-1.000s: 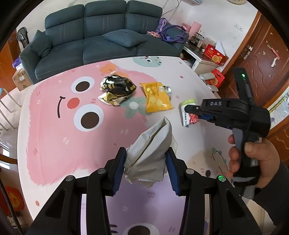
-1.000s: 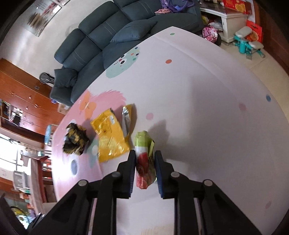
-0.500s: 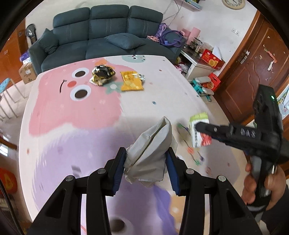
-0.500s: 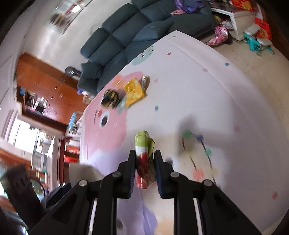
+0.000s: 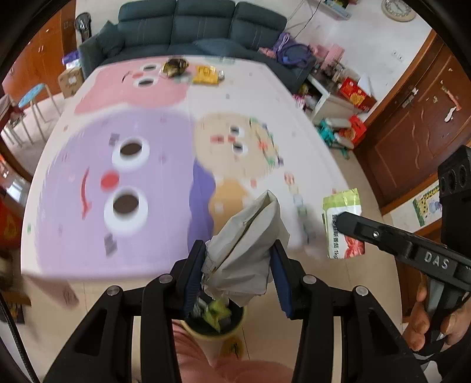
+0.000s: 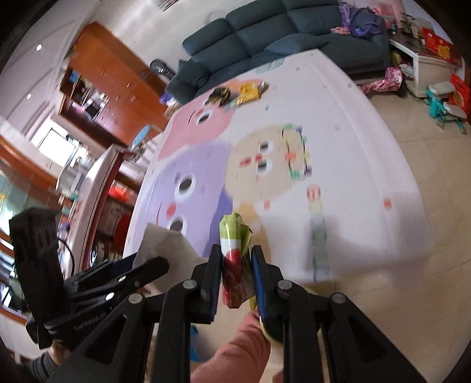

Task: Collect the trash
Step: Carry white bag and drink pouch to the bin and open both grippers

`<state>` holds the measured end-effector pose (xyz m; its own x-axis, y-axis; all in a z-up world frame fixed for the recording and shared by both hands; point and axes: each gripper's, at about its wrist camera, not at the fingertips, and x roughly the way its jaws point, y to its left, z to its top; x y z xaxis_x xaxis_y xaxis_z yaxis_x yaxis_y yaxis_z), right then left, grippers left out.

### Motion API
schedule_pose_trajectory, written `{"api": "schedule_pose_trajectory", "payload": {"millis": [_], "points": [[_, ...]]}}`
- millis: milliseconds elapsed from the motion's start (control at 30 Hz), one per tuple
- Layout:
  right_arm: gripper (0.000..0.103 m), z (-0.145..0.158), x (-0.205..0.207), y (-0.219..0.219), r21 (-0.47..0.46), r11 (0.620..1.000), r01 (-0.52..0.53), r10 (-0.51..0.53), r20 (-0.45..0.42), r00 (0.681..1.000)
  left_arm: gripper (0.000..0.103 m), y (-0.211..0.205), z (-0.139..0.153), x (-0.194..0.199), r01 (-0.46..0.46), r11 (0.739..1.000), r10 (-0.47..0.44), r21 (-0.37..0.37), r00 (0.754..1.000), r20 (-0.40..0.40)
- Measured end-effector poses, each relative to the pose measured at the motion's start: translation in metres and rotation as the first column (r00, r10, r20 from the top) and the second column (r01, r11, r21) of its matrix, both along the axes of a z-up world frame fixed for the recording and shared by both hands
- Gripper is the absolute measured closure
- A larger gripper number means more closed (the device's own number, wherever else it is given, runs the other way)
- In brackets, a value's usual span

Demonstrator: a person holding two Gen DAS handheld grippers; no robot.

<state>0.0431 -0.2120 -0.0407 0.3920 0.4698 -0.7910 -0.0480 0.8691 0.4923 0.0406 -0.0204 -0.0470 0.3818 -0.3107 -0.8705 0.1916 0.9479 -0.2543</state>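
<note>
My left gripper [image 5: 238,248] is shut on a crumpled grey-white paper bag [image 5: 250,224], held just above a yellow bin [image 5: 219,334] with trash inside it. My right gripper [image 6: 237,253] is shut on a green, white and red snack wrapper [image 6: 232,232]; the bin's rim [image 6: 269,333] shows under its right finger. In the left wrist view the right gripper [image 5: 338,218] hangs to the right with the wrapper [image 5: 341,206]. A black-gold wrapper [image 5: 175,65] and a yellow wrapper [image 5: 206,75] lie at the far end of the cartoon play mat [image 5: 147,224].
A pink-clothed part of a person [image 5: 235,365] sits beside the bin. A dark sofa [image 5: 203,23] stands beyond the mat. A white cabinet [image 5: 332,94], red boxes and toys lie to the right, with wooden doors [image 5: 412,123] behind. A blue stool [image 5: 32,94] stands at the left.
Both grippers have drawn back across the mat, away from the sofa, each still holding its piece of trash. The two wrappers on the mat are now far off and the bin has come into view.
</note>
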Motion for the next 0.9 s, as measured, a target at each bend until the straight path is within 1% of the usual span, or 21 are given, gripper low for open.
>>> {"api": "schedule_pose_trajectory", "payload": {"millis": [133, 233, 367, 433, 533, 633, 833, 900], "points": [[0.083, -0.016, -0.036, -0.002, 0.018, 1.0, -0.011, 0.011, -0.053, 0.999, 0.061, 0.003, -0.015, -0.035, -0.013, 0.999, 0.014, 0.031, 0.998, -0.056], [0.083, -0.04, -0.058, 0.0, 0.04, 0.999, -0.013, 0.018, -0.122, 0.992, 0.061, 0.007, -0.028, -0.054, -0.019, 0.999, 0.024, 0.051, 0.995, -0.098], [0.083, -0.073, -0.079, 0.007, 0.054, 0.999, -0.003, 0.014, -0.203, 0.979, 0.06, 0.011, -0.056, -0.072, -0.021, 0.997, 0.033, 0.072, 0.986, -0.166], [0.083, -0.09, -0.085, 0.01, 0.062, 0.998, 0.013, 0.002, -0.242, 0.97, 0.06, 0.013, -0.07, -0.078, -0.016, 0.997, 0.03, 0.077, 0.982, -0.184], [0.081, -0.128, -0.091, 0.013, 0.073, 0.995, 0.063, -0.037, -0.308, 0.951, 0.06, 0.015, -0.096, -0.082, -0.002, 0.996, 0.019, 0.084, 0.979, -0.203], [0.08, -0.169, -0.091, 0.018, 0.067, 0.993, 0.096, -0.066, -0.359, 0.931, 0.06, 0.015, -0.132, -0.079, 0.013, 0.996, 0.008, 0.091, 0.972, -0.233], [0.074, -0.258, -0.086, 0.027, 0.023, 0.991, 0.134, -0.114, -0.406, 0.907, 0.059, 0.012, -0.207, -0.07, 0.034, 0.996, -0.013, 0.077, 0.966, -0.258], [0.073, -0.287, -0.083, 0.031, 0.0, 0.99, 0.14, -0.127, -0.425, 0.896, 0.058, 0.011, -0.237, -0.067, 0.035, 0.997, -0.013, 0.075, 0.961, -0.276]]}}
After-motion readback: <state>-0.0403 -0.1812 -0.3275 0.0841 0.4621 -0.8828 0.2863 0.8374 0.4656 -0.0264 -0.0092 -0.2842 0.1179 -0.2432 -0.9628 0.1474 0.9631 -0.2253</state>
